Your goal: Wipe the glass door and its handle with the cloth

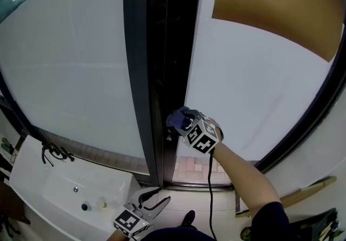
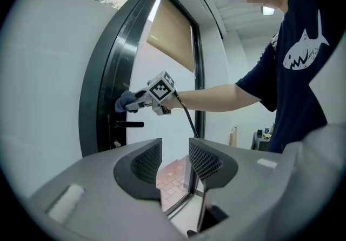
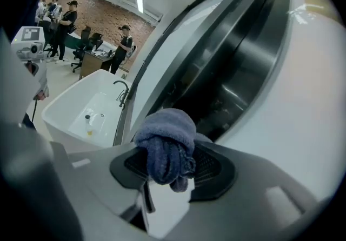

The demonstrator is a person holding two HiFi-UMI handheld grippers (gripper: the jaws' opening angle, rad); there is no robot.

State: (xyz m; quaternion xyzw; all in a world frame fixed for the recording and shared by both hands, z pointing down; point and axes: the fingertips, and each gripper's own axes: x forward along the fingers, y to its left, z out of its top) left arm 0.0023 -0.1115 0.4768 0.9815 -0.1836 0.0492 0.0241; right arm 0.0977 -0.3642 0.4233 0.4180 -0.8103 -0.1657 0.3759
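Note:
The glass door stands in a dark metal frame. My right gripper is raised to the frame's edge and is shut on a bunched blue cloth. In the right gripper view the cloth bulges out between the jaws of the right gripper, close to the dark frame. The black door handle juts out just below the cloth. My left gripper hangs low near my body, open and empty, also open in the left gripper view.
A white sink with a black tap and a small bottle sits at lower left. A brown blind covers the door's upper right. A wooden board leans at lower right. People stand by desks far behind.

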